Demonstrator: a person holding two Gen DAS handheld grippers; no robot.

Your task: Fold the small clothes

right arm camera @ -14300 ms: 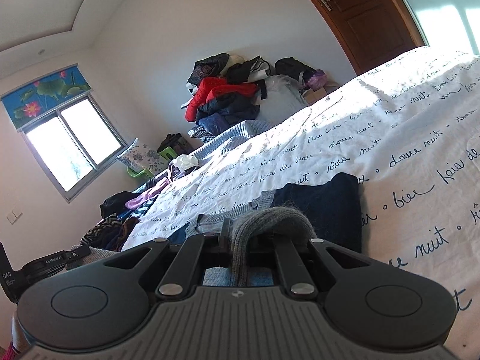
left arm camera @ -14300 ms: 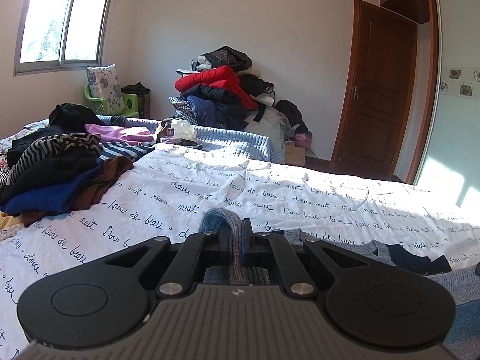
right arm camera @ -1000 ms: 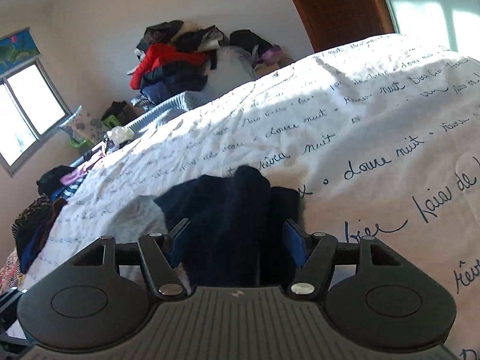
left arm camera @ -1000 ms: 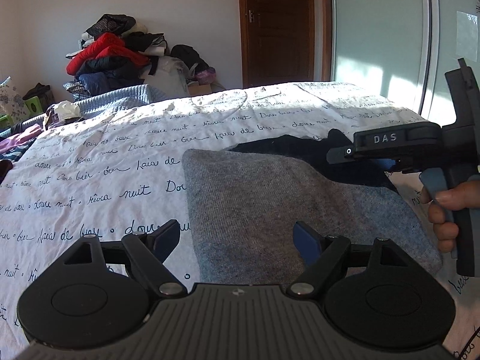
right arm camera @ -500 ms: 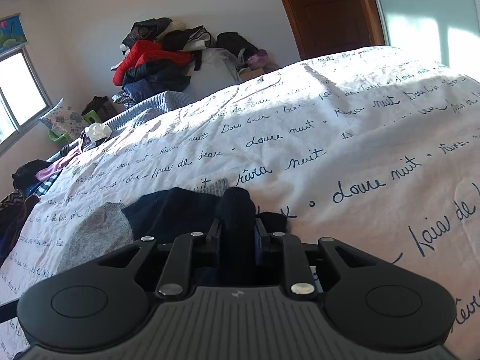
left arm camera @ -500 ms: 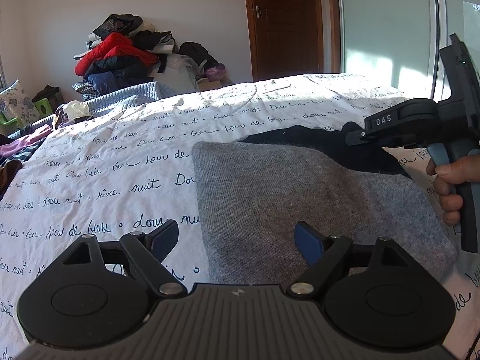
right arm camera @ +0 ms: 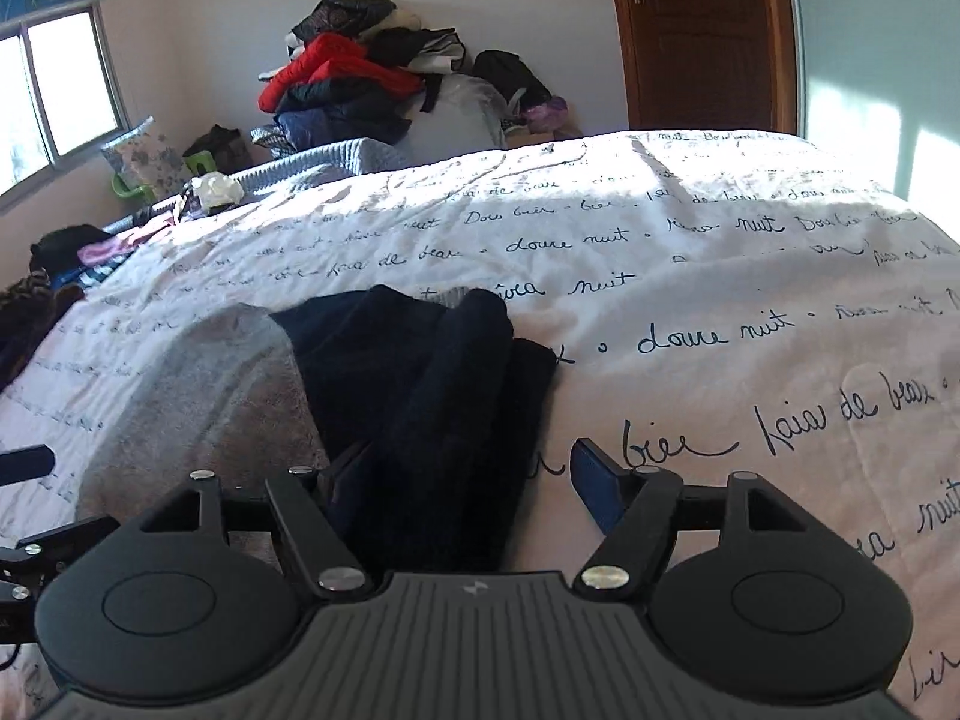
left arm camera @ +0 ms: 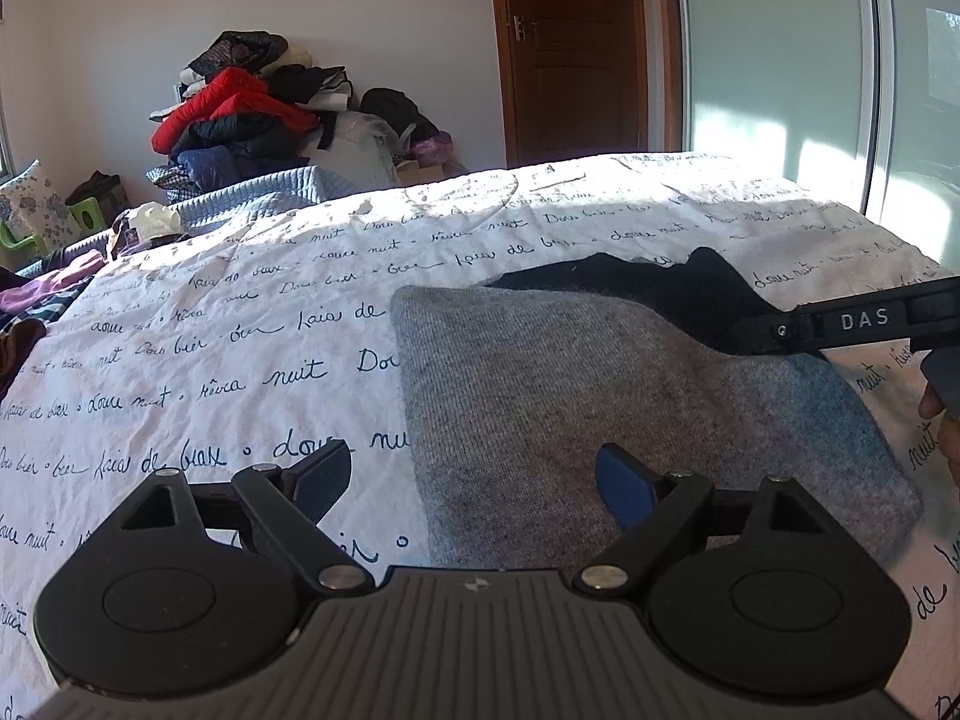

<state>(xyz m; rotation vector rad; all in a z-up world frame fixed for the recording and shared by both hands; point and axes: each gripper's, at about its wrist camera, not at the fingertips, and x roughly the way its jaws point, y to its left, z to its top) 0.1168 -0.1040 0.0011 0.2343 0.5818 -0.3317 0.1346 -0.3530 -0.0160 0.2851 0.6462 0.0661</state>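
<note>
On bed sheet: folded gray sweater, clothes pile behind.

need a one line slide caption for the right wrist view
Open right gripper poised over the dark navy part of a folded grey garment on a script-printed bedsheet.

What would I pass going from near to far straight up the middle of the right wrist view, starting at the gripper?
Right gripper, open → dark navy garment lying between its fingers → white bedspread with handwritten script → pile of clothes against the far wall.
</note>
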